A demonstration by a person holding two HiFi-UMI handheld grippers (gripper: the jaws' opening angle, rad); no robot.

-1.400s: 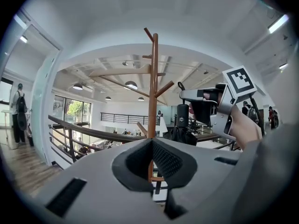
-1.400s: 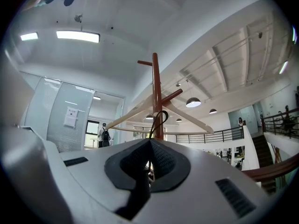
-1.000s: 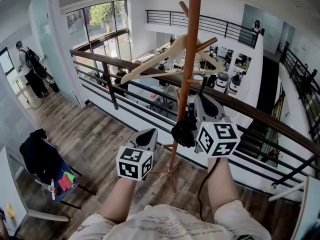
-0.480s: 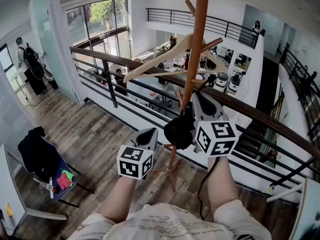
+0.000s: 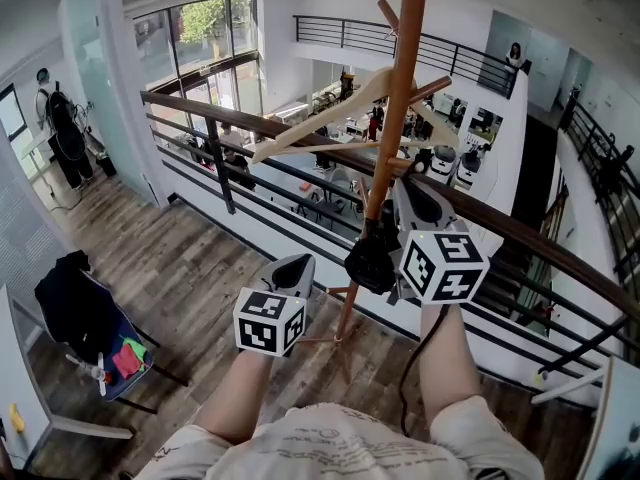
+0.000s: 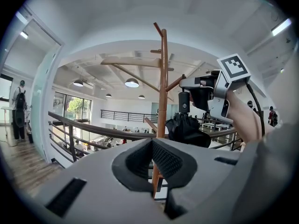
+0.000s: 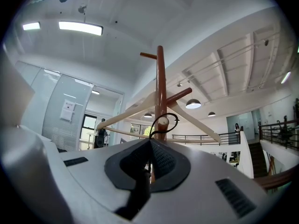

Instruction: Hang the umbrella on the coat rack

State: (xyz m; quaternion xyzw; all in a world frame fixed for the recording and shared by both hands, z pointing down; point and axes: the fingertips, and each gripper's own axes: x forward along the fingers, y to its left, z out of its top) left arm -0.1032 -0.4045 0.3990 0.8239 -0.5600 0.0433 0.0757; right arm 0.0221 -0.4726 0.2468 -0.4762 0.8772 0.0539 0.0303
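Note:
The coat rack is a brown wooden pole (image 5: 397, 118) with angled pegs, and a pale wooden hanger (image 5: 320, 118) hangs on it. My right gripper (image 5: 397, 200) is shut on the handle of a folded black umbrella (image 5: 372, 258), held right against the pole. In the right gripper view, the umbrella's black strap loop (image 7: 163, 122) sits around the tip of a peg (image 7: 162, 122), just beyond the right gripper (image 7: 149, 160). My left gripper (image 5: 290, 268) is lower and to the left, apart from the pole. It is shut with nothing in it, as the left gripper view (image 6: 153, 164) shows.
A dark railing (image 5: 240, 128) runs behind the rack, with an open office floor below. A chair with dark clothes (image 5: 85, 323) stands at the left on the wooden floor. A person with a backpack (image 5: 60, 133) stands far left.
My right gripper and the umbrella have shifted slightly up and right, staying close to the pole. The left gripper has hardly moved.

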